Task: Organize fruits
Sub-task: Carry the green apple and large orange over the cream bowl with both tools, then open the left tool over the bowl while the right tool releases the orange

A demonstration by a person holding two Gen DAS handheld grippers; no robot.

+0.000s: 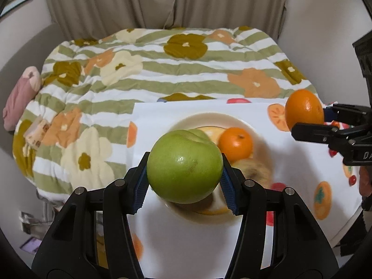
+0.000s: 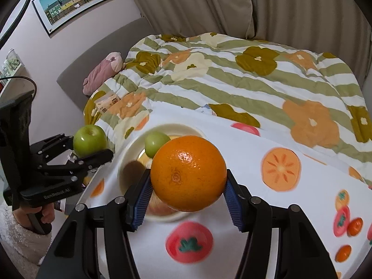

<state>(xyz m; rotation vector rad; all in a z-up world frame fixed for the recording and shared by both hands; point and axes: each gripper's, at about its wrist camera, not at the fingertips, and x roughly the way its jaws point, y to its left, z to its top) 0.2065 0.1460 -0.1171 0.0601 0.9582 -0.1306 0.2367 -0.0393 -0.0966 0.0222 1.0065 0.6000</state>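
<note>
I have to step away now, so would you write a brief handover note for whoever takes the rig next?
Left gripper: shut on a green apple, held above the bowl.
Right gripper: shut on an orange, held in the air to the right of the bowl.
In the bowl: another orange, a second green apple, other fruit partly hidden.
Done: both fruits gripped and lifted.
Left: set each down; where they belong cannot be told from here.

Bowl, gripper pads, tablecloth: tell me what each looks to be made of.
Bowl: likely glazed ceramic or smooth plastic; cream, glossy, blurred, so uncertain.
Pads on the left gripper: apparently ribbed blue rubber; fine ridges show, matte.
Tablecloth: seemingly coated fabric or vinyl; smooth, white, printed with fruit, hanging over the edge.
</note>
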